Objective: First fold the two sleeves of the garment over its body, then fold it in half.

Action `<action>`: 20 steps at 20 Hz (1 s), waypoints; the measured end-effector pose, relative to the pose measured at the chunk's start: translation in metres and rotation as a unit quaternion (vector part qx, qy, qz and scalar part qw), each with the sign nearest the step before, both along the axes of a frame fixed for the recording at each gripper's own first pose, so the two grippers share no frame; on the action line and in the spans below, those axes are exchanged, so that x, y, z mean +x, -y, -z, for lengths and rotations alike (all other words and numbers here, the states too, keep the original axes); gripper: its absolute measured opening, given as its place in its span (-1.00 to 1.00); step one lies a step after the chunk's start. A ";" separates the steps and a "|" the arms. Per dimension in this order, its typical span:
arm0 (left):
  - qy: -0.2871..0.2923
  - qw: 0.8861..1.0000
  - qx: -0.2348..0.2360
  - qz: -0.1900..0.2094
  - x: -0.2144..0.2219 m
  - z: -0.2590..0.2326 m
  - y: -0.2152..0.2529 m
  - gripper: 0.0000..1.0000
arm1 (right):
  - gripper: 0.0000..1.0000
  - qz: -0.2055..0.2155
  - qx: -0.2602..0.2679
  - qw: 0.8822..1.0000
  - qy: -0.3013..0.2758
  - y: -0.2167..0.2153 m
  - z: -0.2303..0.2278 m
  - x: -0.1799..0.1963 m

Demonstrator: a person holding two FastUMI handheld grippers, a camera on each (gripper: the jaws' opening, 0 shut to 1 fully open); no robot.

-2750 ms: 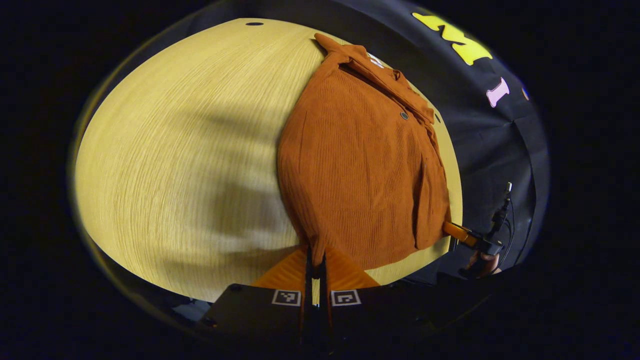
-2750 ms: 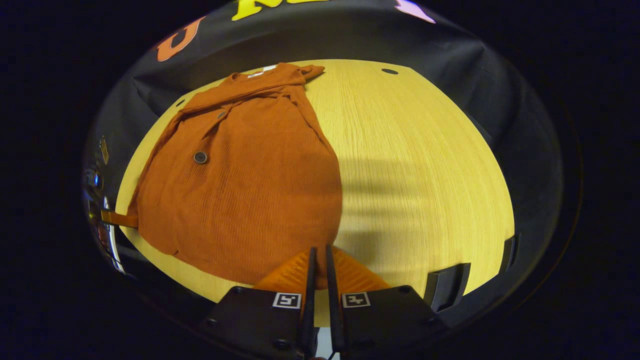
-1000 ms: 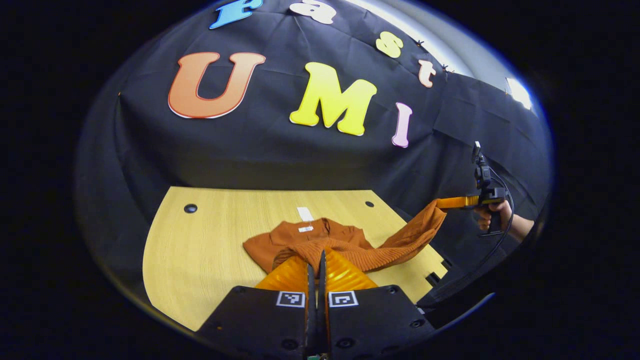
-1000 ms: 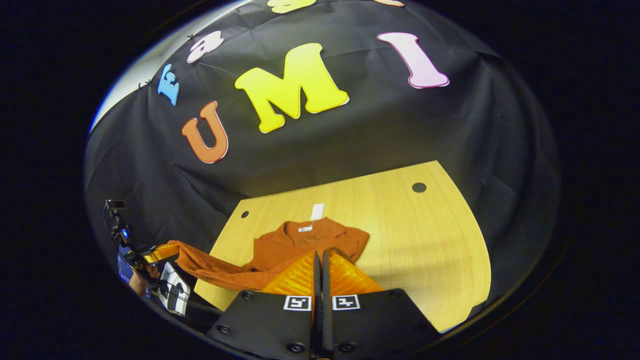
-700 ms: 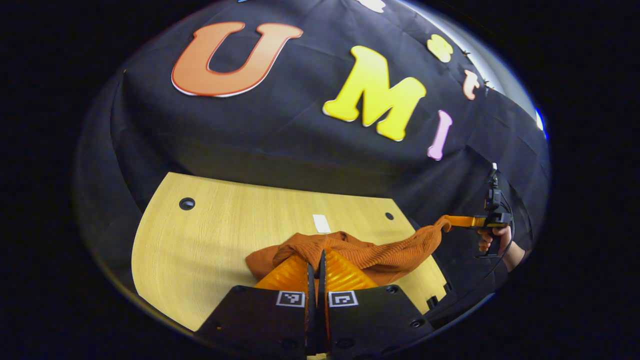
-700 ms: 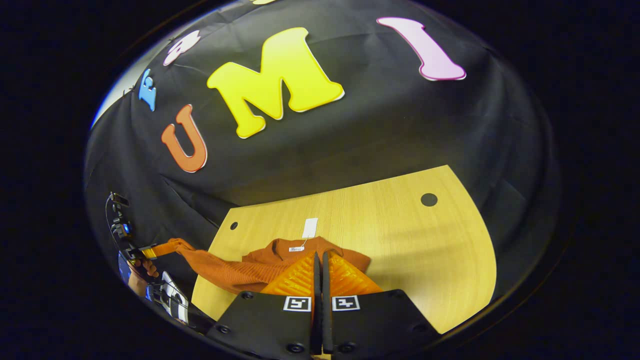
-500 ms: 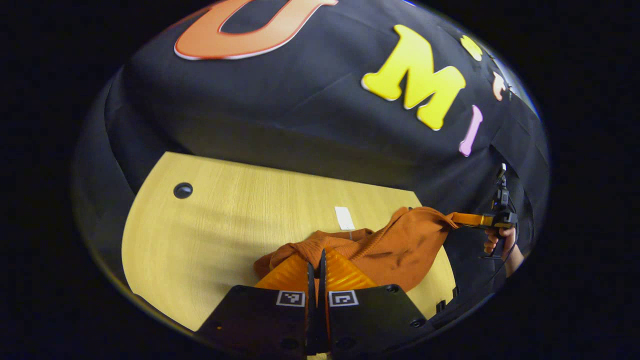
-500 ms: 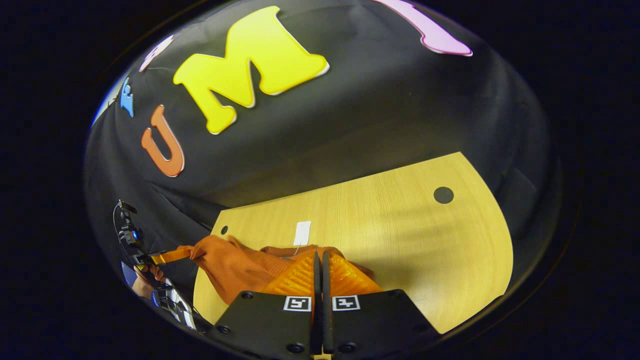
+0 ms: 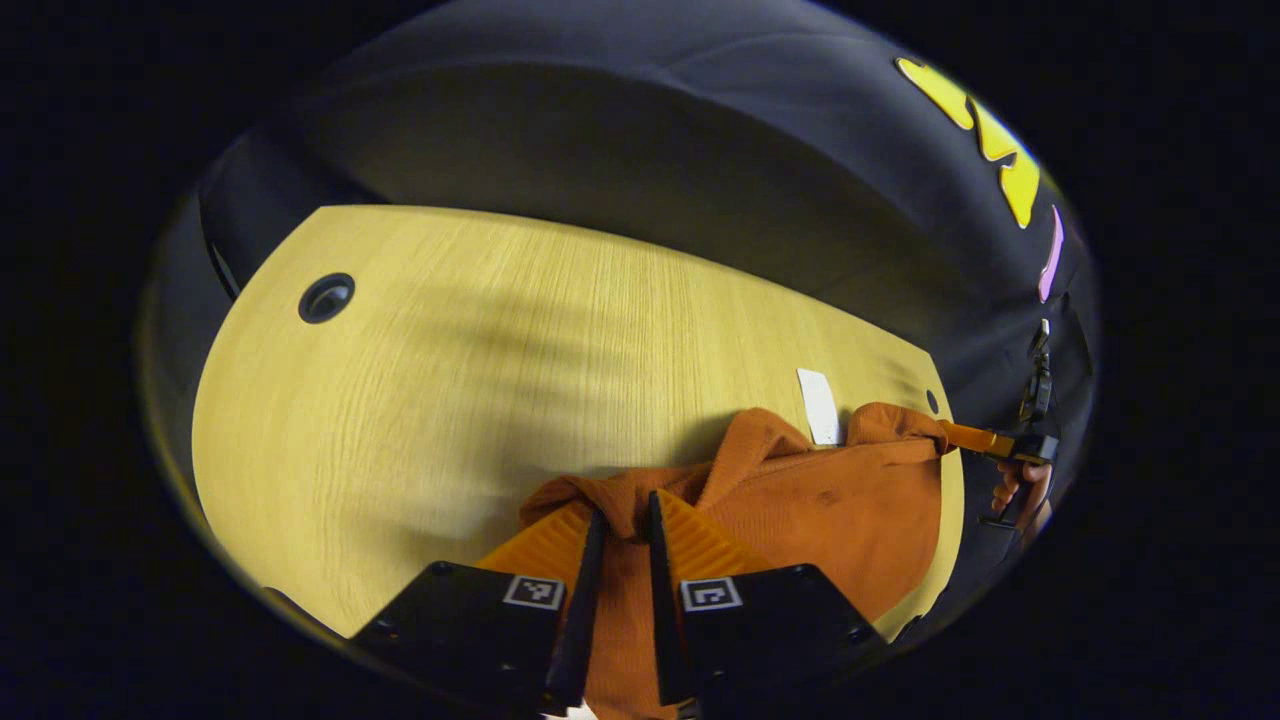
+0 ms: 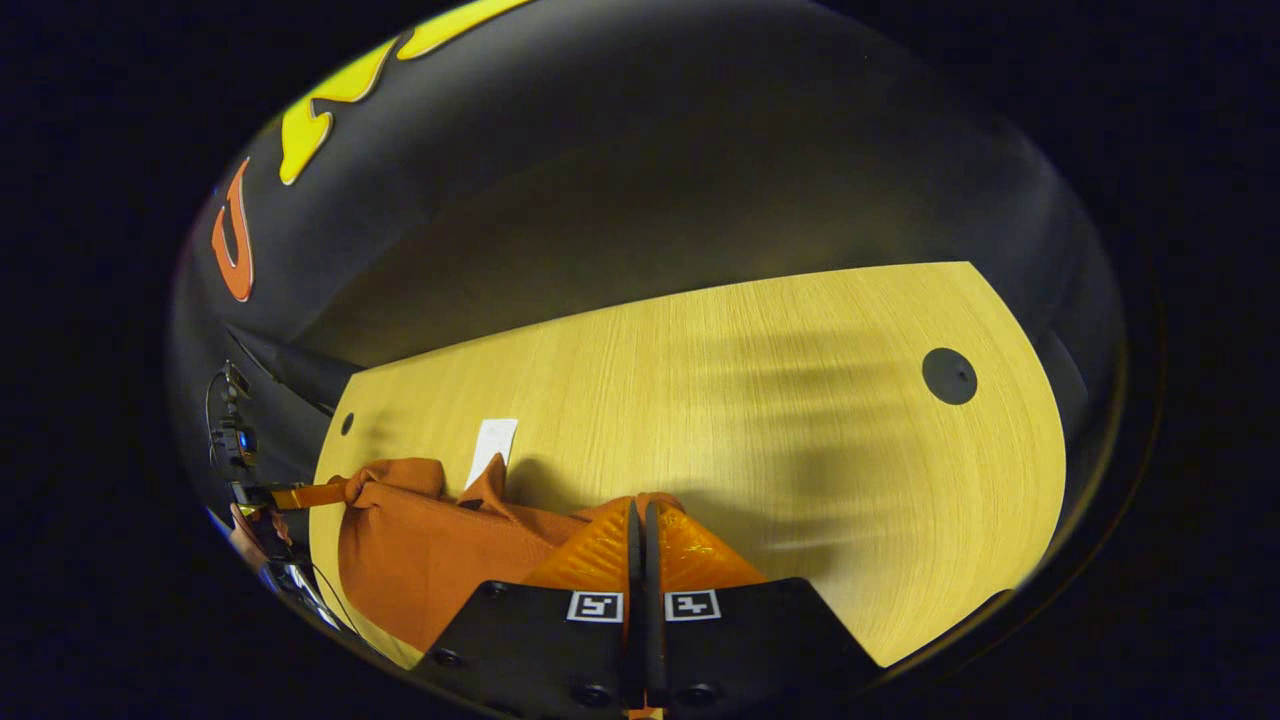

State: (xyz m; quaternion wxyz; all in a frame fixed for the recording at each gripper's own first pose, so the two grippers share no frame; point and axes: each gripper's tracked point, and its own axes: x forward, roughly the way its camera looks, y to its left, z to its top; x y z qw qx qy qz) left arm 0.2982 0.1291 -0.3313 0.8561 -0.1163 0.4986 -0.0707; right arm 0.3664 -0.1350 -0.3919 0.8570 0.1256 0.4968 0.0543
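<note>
The rust-orange ribbed garment (image 9: 840,510) lies doubled over on the yellow wooden table (image 9: 450,400), its lifted edge brought up near the collar. My left gripper (image 9: 625,510) stands low over it, fingers parted, with bunched cloth lying in the gap. In the right gripper view, my right gripper (image 10: 640,508) is shut on the garment (image 10: 440,560) at its edge. That same gripper (image 9: 950,432) appears far right in the left gripper view, held by a hand (image 9: 1015,490), pinching the cloth's corner. The left gripper (image 10: 335,492) touches the other corner in the right gripper view.
A white tag (image 9: 818,405) lies on the table just beyond the collar, also visible as a tag (image 10: 492,445) in the right gripper view. A round black hole (image 9: 325,297) marks the table's far left, another hole (image 10: 948,375) its right. Black cloth walls the back.
Both grippers carried the garment's lower edge up, forward and down onto its upper part. The left gripper's fingers, tight together before, have now parted.
</note>
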 end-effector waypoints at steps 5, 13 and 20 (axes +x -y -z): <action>0.008 1.000 0.011 -0.010 0.007 0.007 0.003 0.34 | -0.84 -0.003 -0.019 1.000 -0.012 0.000 0.005 -0.005; 0.050 0.997 0.029 -0.042 0.004 -0.031 -0.040 0.67 | 0.34 0.017 -0.023 0.999 0.033 0.022 -0.017 -0.003; 0.172 0.979 0.027 -0.105 -0.019 -0.139 -0.033 0.70 | 0.69 0.023 -0.067 0.987 0.144 0.024 -0.114 -0.039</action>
